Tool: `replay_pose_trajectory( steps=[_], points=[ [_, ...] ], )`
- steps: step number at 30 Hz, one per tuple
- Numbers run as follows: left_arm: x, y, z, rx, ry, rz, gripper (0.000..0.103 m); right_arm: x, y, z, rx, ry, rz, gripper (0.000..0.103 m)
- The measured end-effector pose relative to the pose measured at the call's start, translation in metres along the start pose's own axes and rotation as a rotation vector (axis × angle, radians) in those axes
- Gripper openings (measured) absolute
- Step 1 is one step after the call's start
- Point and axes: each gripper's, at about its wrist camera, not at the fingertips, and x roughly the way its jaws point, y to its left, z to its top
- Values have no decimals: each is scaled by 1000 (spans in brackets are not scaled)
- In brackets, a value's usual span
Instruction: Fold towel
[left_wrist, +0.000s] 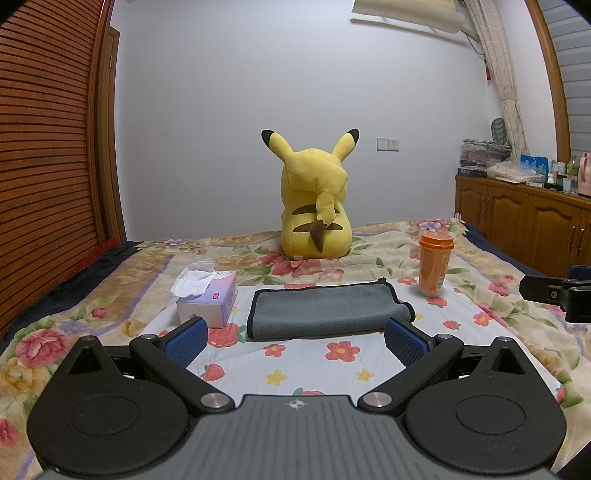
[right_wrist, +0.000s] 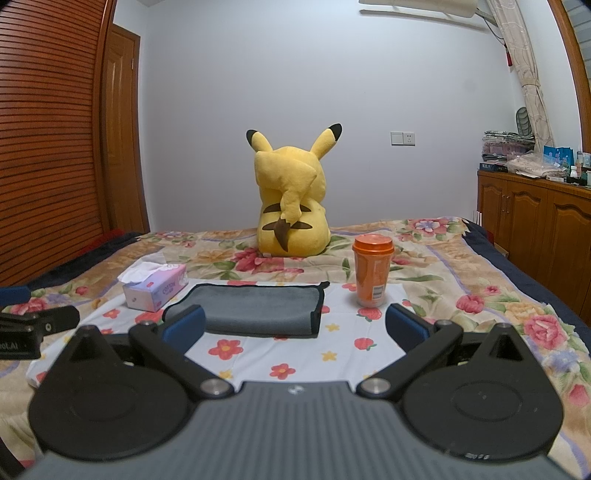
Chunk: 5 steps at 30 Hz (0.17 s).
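Item: grey towel (left_wrist: 325, 308), already doubled over, lying flat on the flowered cloth (left_wrist: 295, 365) spread on the bed (left_wrist: 48, 343), between a tissue box (left_wrist: 210, 299) on its left and an orange cup (left_wrist: 435, 264) near its right far corner. Left gripper (left_wrist: 295, 338) and right gripper (right_wrist: 295, 326): jaws wide, empty, held short of the near edge. Risks: a pinch may gather the cloth beneath or only one layer; a right-hand sweep may topple the cup.
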Motion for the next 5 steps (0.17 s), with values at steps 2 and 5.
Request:
replay_pose_trajectory(
  steps=[2,5],
  points=[
    [0,0,0,1,0,0,103,0,0,0,0,0,0,103],
    [0,0,0,1,0,0,103,0,0,0,0,0,0,103]
  ],
)
